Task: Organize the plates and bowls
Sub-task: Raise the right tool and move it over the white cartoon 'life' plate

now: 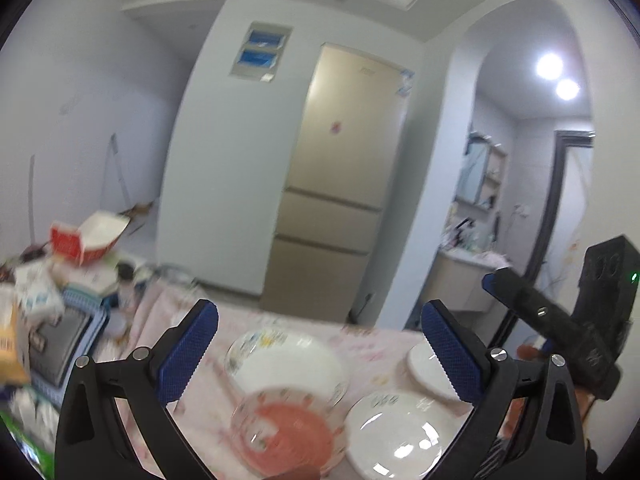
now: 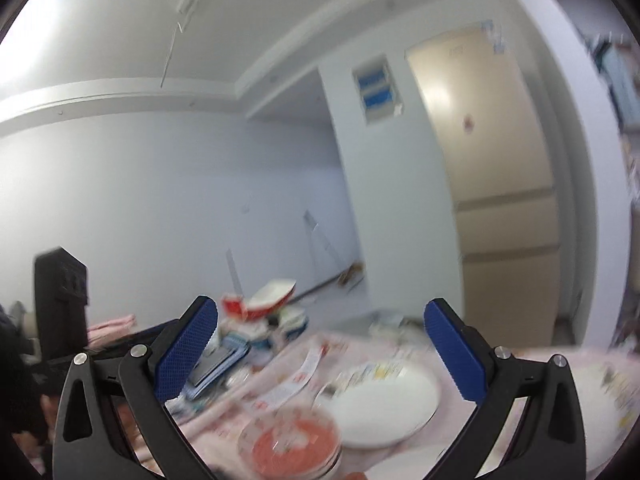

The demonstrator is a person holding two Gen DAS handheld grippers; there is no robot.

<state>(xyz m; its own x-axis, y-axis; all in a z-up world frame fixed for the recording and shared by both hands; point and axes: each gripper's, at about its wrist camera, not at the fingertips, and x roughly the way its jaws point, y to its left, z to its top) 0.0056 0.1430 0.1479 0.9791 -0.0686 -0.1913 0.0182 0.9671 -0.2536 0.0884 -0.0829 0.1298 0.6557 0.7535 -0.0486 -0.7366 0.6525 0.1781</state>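
My left gripper (image 1: 320,344) is open and empty, raised above a table with a pink patterned cloth (image 1: 192,408). Below it lie a large white plate (image 1: 292,364), a clear glass bowl with a red-orange bottom (image 1: 288,432), a white bowl (image 1: 394,440) and a small white dish (image 1: 430,372) partly behind the right finger. My right gripper (image 2: 320,344) is open and empty too, held above the same glass bowl (image 2: 292,444) and white plate (image 2: 384,404). The right gripper (image 1: 560,316) shows at the right edge of the left wrist view.
A heap of boxes, a red and white carton (image 1: 90,236) and a blue basket (image 1: 80,332) crowds the table's left end. A beige fridge (image 1: 340,184) stands behind the table. An arched doorway (image 1: 528,160) opens to the right. Both views are blurred.
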